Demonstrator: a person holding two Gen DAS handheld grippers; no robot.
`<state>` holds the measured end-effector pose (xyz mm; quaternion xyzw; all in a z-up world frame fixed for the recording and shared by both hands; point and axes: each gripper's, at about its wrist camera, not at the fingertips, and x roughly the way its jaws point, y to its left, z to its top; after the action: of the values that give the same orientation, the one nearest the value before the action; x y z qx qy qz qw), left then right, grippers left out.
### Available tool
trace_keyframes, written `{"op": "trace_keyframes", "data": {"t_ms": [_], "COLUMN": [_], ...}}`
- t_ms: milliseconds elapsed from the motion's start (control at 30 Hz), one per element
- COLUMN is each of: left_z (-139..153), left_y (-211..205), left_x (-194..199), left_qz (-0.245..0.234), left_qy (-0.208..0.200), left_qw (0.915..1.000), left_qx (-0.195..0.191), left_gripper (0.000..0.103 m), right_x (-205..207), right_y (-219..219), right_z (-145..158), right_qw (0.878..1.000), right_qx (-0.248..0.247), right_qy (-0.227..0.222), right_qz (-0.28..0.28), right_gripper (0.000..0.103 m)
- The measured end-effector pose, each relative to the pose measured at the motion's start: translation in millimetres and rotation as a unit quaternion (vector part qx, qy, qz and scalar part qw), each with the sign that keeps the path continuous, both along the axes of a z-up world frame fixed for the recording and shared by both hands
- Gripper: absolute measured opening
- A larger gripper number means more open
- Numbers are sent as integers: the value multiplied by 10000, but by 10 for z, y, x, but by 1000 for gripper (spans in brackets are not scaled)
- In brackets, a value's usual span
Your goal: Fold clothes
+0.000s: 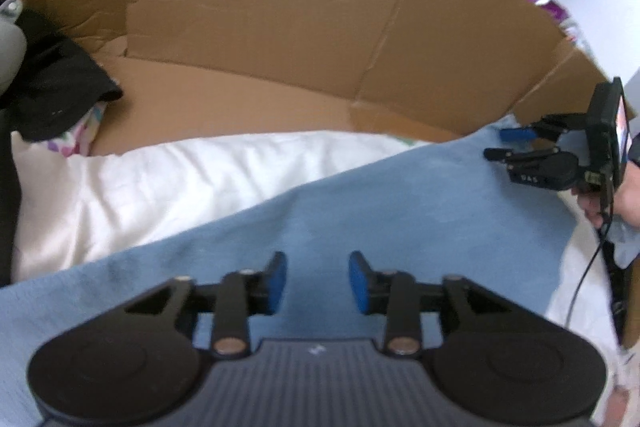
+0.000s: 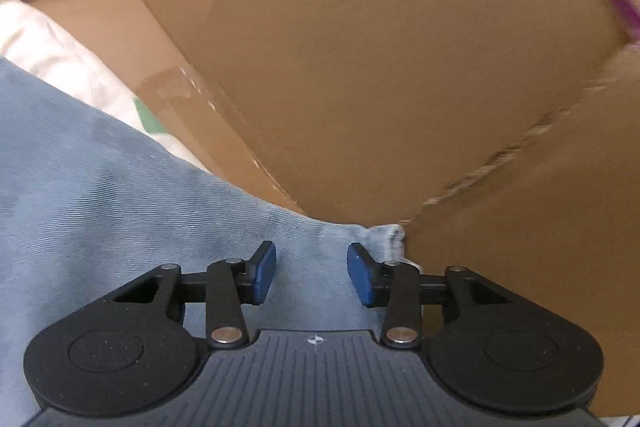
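A light blue garment (image 1: 400,211) lies spread on a white sheet (image 1: 140,187). My left gripper (image 1: 318,267) hovers over its middle, open, with its blue pads apart and only flat cloth showing beneath them. My right gripper (image 2: 312,259) is open over the garment's (image 2: 100,187) far corner, where a whitish hem edge (image 2: 390,233) meets the cardboard. Nothing is pinched between its pads. The left wrist view also shows the right gripper (image 1: 498,143) at the right edge, held by a hand (image 1: 632,199).
Brown cardboard walls (image 1: 280,7) (image 2: 380,67) rise close behind the sheet. A black garment (image 1: 52,95) lies on a patterned cloth (image 1: 80,139) at the far left. A cable (image 1: 584,275) hangs from the right gripper.
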<state>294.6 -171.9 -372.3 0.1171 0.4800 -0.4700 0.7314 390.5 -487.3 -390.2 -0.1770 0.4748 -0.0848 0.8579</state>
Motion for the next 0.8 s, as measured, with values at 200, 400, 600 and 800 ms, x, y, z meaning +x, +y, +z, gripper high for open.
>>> {"op": "trace_keyframes", "data": {"t_ms": [200, 400, 600, 800], "left_z": [159, 256, 291, 285], "left_y": [-93, -200, -238, -111], "left_x": [-279, -554, -913, -1264], "left_qz": [-16, -199, -664, -1163], "left_qy": [89, 79, -153, -344], "left_qw": [9997, 9994, 9976, 9922], "left_qx": [-228, -261, -96, 293], "left_gripper": [49, 50, 51, 53], "right_x": [-554, -1284, -2036, -2452], "right_y": [-108, -171, -136, 43], "right_z": [489, 848, 772, 631], "right_qw": [9973, 9898, 9766, 9678], "right_qx": [614, 992, 1348, 1699], "right_qy": [-96, -466, -765, -914], "right_qz": [-389, -905, -1492, -1615], "right_gripper": [47, 47, 47, 47]}}
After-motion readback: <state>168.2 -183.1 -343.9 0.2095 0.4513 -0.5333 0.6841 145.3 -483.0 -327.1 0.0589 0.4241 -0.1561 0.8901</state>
